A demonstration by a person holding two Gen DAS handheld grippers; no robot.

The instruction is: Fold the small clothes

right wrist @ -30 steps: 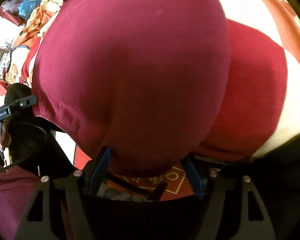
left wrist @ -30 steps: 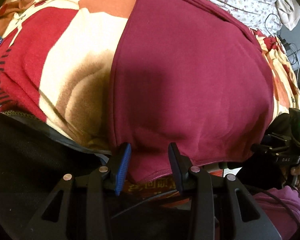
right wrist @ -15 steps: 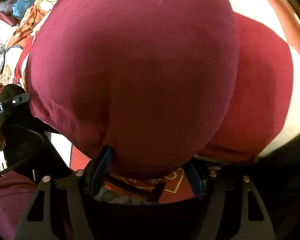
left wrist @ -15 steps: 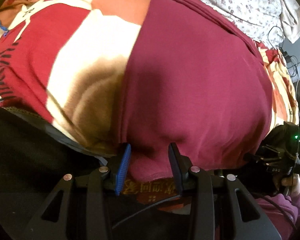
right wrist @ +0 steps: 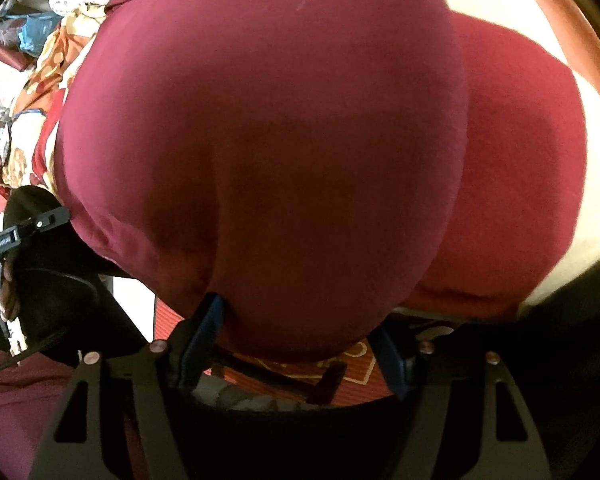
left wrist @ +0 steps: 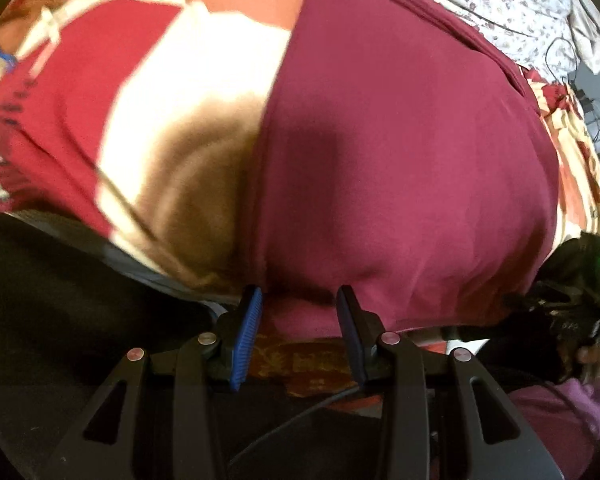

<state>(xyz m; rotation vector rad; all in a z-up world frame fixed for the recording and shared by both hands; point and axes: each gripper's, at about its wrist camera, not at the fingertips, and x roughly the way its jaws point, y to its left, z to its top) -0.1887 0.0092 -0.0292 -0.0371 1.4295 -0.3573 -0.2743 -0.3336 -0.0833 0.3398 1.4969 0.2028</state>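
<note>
- Garment: a maroon knit piece lies spread flat on a patterned blanket, reaching away ahead of both tongs. Its near hem hangs over the bed edge, which puts it within reach of both tools.
- Left gripper: fingers spread, with the hem's near corner lying in the gap between them. The blue ribbed pad stands just outside the cloth's left edge; the dark finger on the other side lies against or just under the hem. No pinch is visible yet.
- Right gripper: fingers spread wide, with the opposite part of the hem bulging down between them. The right-hand finger is largely hidden by cloth, so contact there cannot be confirmed.
- Each tool appears at the margin of the other's view, one at either end of the hem. Judgement: this spacing suits lifting the hem evenly for a first fold away from the operator.
- Step in hand, as judged: positioning for a two-corner grab; the fold itself has not begun.
- Risk: closing on a single layer, or catching the blanket beneath along with the hem.
- Beyond the garment's far end lies floral bedding.
</note>
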